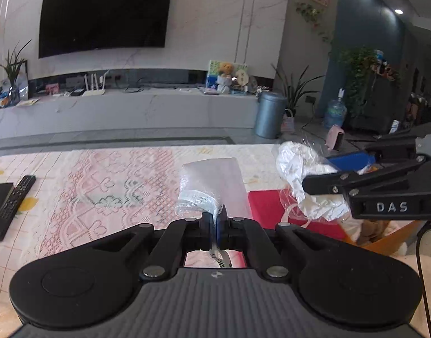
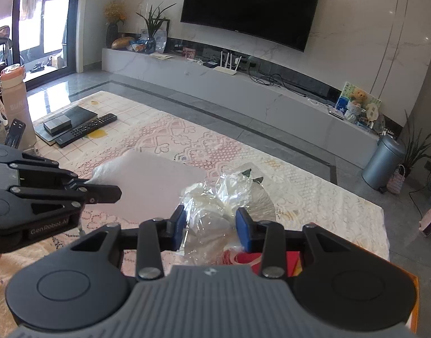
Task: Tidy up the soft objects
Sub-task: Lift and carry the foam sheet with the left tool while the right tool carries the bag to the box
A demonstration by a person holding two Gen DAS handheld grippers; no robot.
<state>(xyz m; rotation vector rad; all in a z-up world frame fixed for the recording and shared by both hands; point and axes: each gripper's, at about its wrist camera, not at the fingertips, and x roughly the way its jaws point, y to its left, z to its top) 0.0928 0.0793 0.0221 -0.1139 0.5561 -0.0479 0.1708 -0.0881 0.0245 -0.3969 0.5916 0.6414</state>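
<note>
Cloth [image 1: 212,186] between left tongs [image 1: 214,219].

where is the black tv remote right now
The black tv remote lies on the lace tablecloth at the table's far left in the right wrist view, beside a stack of flat black boxes.

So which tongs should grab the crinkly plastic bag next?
The right tongs, I think. They are open with the crinkly plastic bag already between their pads. The left tongs are busy, shut on the white mesh pouch.
</note>
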